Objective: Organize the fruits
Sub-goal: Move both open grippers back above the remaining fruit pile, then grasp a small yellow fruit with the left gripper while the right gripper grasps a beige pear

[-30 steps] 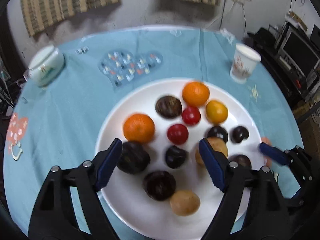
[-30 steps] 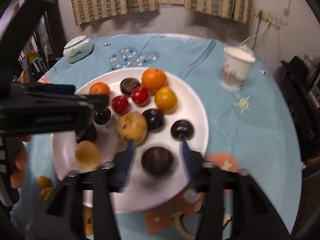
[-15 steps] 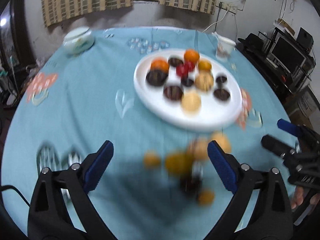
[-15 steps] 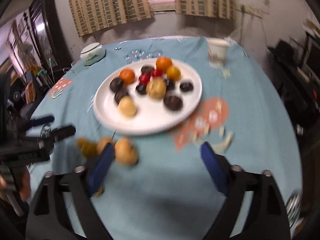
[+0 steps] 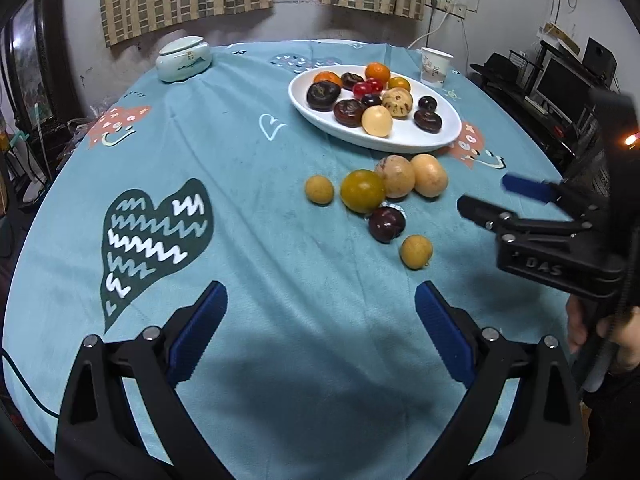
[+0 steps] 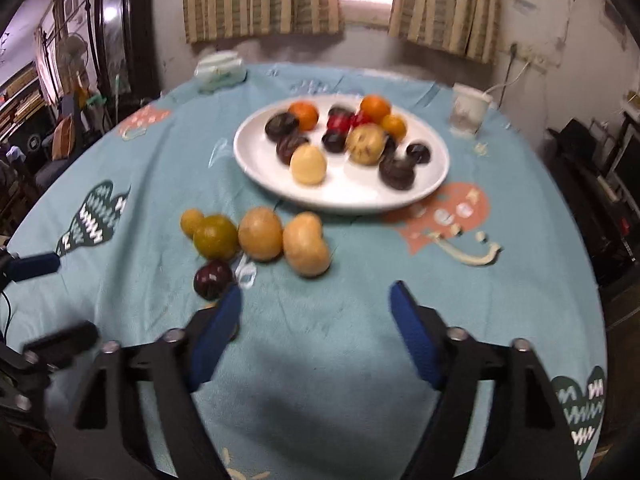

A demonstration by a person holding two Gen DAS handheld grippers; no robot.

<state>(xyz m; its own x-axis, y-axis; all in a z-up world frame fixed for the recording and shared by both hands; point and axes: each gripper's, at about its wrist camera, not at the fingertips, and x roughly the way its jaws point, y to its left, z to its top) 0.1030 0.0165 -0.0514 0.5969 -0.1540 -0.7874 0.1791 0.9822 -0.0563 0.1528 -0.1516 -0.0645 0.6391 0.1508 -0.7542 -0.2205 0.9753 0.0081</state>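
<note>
A white plate (image 5: 436, 142) (image 6: 256, 160) holds several fruits: oranges, red and dark ones, and pale yellow ones. Loose fruits lie on the blue tablecloth in front of it: a green-yellow one (image 5: 362, 191) (image 6: 215, 237), two tan ones (image 5: 429, 175) (image 6: 306, 245), a dark plum (image 5: 386, 224) (image 6: 212, 278) and two small yellow ones (image 5: 416, 251). My left gripper (image 5: 320, 332) is open and empty, short of the loose fruits. My right gripper (image 6: 316, 328) is open and empty near the plum; it shows in the left wrist view (image 5: 492, 200).
A paper cup (image 5: 435, 66) (image 6: 468, 114) stands behind the plate at the right. A pale lidded jar (image 5: 184, 58) (image 6: 220, 68) stands at the far left of the round table. Furniture and electronics stand beyond the table's right edge.
Both grippers have pulled back from over the plate toward the near table edge. The plate now lies far off and the loose fruits have come into view.
</note>
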